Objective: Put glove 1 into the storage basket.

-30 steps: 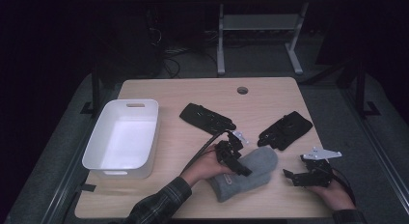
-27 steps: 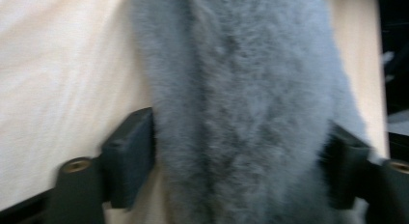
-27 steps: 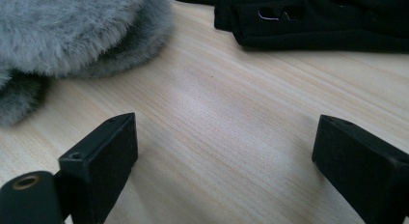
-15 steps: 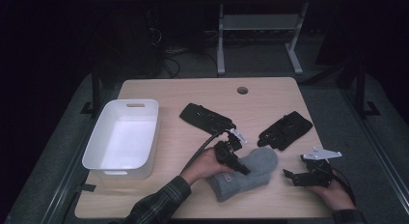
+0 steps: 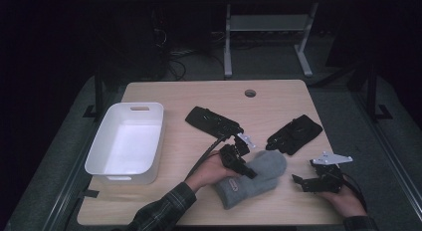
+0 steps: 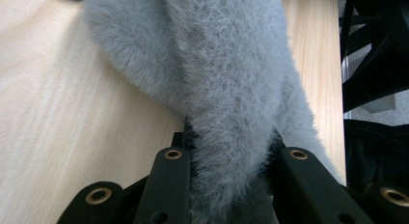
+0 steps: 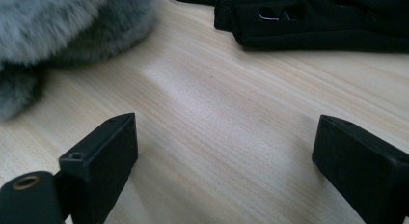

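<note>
A fuzzy grey mitten lies on the wooden table near its front edge. My left gripper rests on the mitten's left side. Its jaws have just been closing, and in the left gripper view they pinch a fold of the grey mitten between them, left gripper. My right gripper sits low on the table to the right of the mitten, a short way off. In its own view the right gripper stands wide open over bare wood, with the mitten at the upper left.
A white bin stands at the table's left. One black glove lies behind the mitten and another black glove lies to its right rear, also seen as the black glove. A cable hole is near the far edge.
The left gripper's jaws look drawn in tighter on the grey mitten. Both hands stay about where they were.
</note>
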Demonstrator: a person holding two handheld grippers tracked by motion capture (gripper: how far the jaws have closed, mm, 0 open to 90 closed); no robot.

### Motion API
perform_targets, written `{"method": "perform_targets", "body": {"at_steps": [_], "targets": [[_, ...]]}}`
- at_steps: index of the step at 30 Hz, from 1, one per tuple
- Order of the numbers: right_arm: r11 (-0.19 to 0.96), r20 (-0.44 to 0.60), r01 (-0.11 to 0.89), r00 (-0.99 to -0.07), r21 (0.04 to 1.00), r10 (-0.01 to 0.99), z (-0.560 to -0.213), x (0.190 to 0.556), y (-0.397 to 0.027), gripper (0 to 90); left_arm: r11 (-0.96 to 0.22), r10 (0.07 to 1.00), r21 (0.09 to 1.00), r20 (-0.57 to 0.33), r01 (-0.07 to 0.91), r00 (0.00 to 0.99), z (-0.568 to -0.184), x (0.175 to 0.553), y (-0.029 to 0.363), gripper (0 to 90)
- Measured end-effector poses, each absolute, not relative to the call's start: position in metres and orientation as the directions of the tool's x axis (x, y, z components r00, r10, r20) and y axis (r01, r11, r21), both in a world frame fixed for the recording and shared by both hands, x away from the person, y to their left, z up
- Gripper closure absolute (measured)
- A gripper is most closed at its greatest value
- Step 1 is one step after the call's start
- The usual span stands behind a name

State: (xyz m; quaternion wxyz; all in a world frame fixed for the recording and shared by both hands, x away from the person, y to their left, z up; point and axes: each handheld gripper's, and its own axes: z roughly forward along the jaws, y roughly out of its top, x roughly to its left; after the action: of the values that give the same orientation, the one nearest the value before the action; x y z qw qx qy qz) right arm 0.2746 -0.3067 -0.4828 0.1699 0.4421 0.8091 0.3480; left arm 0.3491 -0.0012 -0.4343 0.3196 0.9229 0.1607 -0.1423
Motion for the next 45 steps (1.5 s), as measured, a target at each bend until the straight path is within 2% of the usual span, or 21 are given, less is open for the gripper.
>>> {"method": "perform_targets", "body": {"at_steps": [24, 45], "targets": [[0.367, 0.032, 0.597, -0.552, 0.714, 0.833, -0.483, 0.275, -0.307, 8.6, -0.649, 0.377, 0.613, -0.256, 0.451, 0.89, -0.357, 0.361, 0.085, 73.2], [0.367, 0.032, 0.597, -0.551, 0.713, 0.834, -0.483, 0.275, -0.306, 8.5, -0.57, 0.513, 0.638, -0.216, 0.518, 0.831, -0.3, 0.372, 0.159, 73.2]]}}
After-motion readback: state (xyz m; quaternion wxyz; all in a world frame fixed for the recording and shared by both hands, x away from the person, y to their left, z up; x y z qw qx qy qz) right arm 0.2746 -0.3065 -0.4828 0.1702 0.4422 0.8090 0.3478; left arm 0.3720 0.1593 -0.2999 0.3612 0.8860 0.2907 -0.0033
